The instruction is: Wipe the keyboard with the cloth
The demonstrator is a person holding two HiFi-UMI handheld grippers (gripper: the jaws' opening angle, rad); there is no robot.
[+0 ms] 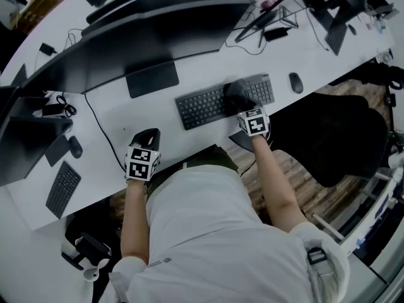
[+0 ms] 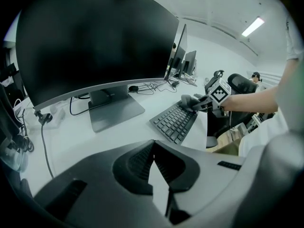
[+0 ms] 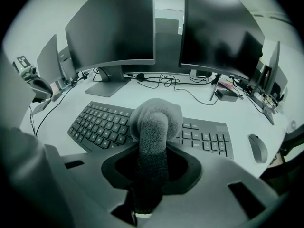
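One cloth (image 3: 156, 118) in right gripper (image 3: 151, 163), atop keyboard (image 3: 99, 125)

R gripper (image 3: 151, 160) clamped on the fuzzy cloth (image 3: 155, 120), wad down on the keyboard (image 3: 99, 125), dead centre. Mouse (image 3: 258, 148) at 3 o'clock, apart from the keys. Two dark monitors (image 3: 114, 27) at 12, cables (image 3: 164, 82) trailing below them.
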